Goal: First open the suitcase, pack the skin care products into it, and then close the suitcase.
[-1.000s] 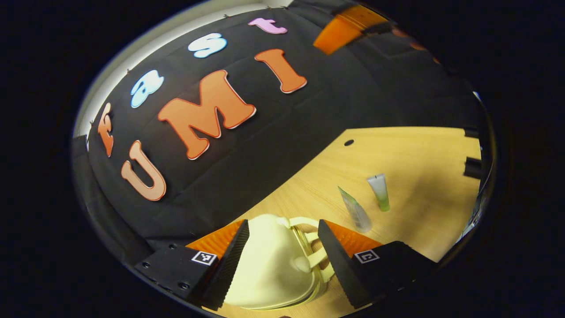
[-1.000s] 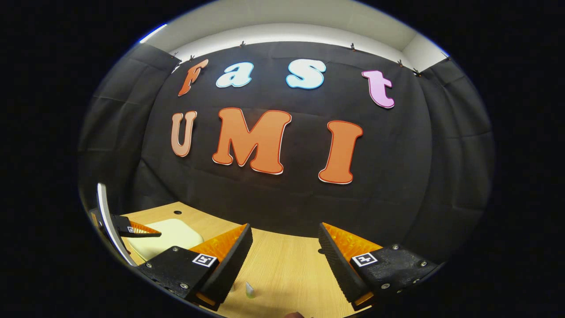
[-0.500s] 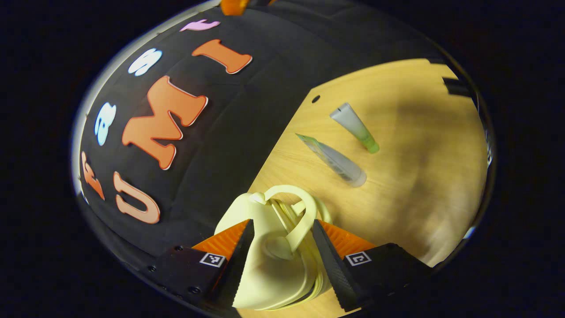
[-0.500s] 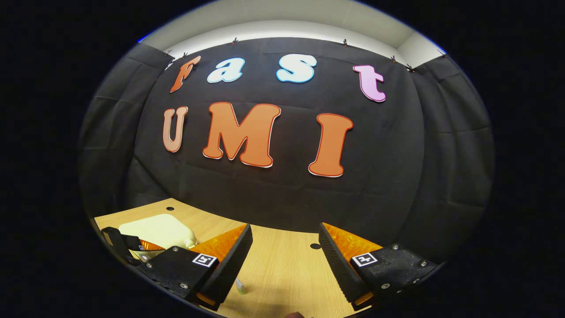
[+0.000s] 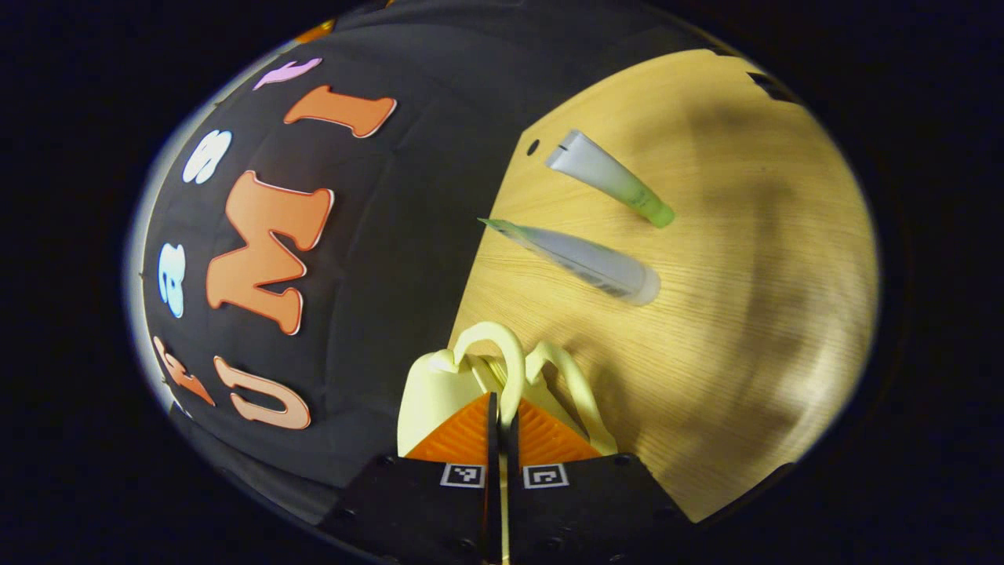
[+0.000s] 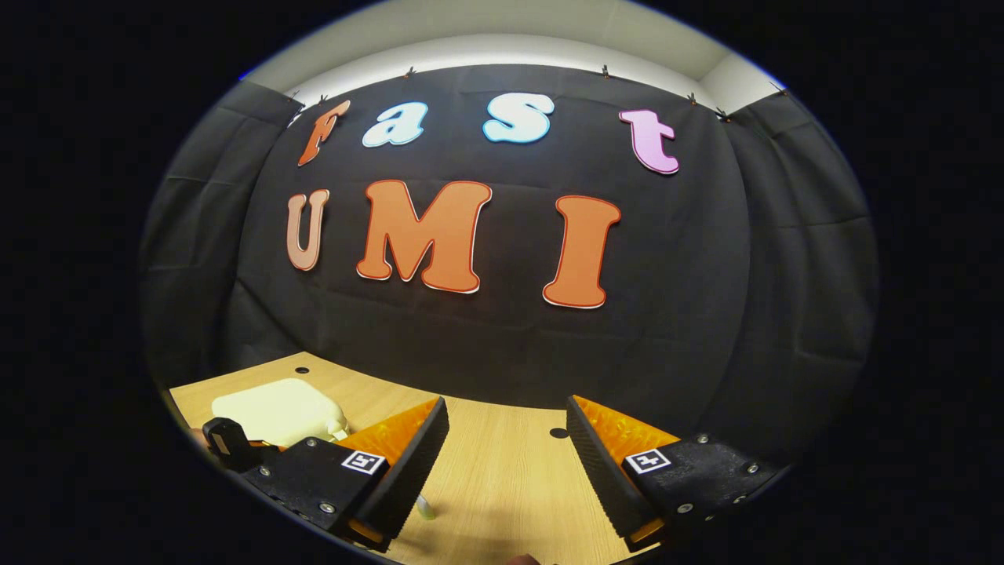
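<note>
Pale cream-yellow hard-shell suitcase, small, with rounded corners and two looped handles of the same colour; it lies on the wooden table close against the booth's black cloth wall. In the left gripper view one looped handle arches up just ahead of the fingertips, and the second loop splays to the side of it.

Left gripper: fingers drawn together with only a thin slit between them; the near leg of the looped handle runs into that slit, so the jaws look clamped on the handle. View is rolled, so the table edge runs steeply up the frame.

Right gripper: fingers wide apart, nothing between them, held low over the table and facing the cloth wall squarely. In this view the suitcase lies flat at far left with its lid down, and part of the left gripper sits at its near edge.

Two skin care tubes lie flat on the table beyond the suitcase, apart from it and from each other:
- green-capped tube, crimped end toward the wall, cap pointing away from it
- clear-capped tube, same heading, roughly parallel to the first, nearer the suitcase

A tube tip shows beside the right gripper's left finger
</note>
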{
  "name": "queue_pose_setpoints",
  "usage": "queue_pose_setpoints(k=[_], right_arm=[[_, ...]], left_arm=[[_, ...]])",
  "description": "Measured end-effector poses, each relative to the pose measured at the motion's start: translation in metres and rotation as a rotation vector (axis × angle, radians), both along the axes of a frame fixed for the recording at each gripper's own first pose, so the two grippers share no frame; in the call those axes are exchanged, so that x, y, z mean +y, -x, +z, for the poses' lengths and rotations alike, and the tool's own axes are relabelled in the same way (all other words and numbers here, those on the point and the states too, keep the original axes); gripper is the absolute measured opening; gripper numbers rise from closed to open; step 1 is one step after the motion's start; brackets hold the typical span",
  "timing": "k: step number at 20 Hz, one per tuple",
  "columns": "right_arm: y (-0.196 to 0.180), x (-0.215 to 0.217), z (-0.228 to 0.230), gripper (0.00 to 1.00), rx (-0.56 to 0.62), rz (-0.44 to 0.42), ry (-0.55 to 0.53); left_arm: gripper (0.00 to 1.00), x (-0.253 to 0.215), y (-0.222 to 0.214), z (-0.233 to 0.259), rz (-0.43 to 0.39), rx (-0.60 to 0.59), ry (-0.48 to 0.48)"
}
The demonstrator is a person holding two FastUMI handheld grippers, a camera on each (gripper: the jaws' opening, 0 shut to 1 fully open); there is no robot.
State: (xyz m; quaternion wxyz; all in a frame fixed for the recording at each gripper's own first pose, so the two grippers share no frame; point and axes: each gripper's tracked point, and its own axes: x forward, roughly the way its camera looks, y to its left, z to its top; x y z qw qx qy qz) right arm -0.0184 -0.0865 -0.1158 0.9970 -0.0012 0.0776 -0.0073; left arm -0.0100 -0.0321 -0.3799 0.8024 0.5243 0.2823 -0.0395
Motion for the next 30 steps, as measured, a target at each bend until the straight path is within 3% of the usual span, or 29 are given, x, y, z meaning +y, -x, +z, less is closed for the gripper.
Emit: queue_pose_setpoints(k=[2, 16, 30], right_arm=[[0.002, 0.001, 0.0, 0.95, -0.002, 0.002, 0.003], [0.012, 0.047, -0.004, 0.95, 0.036, 0.057, 0.054], [0.013, 0.118, -0.008, 0.95, 0.081, 0.039, 0.045]], left_arm=[[0.04, 0.001, -0.002, 0.009, 0.041, -0.02, 0.102], [0.03, 0.046, -0.002, 0.092, 0.321, -0.277, 0.578], [0.03, 0.083, 0.001, 0.104, 0.511, -0.443, 0.689]])
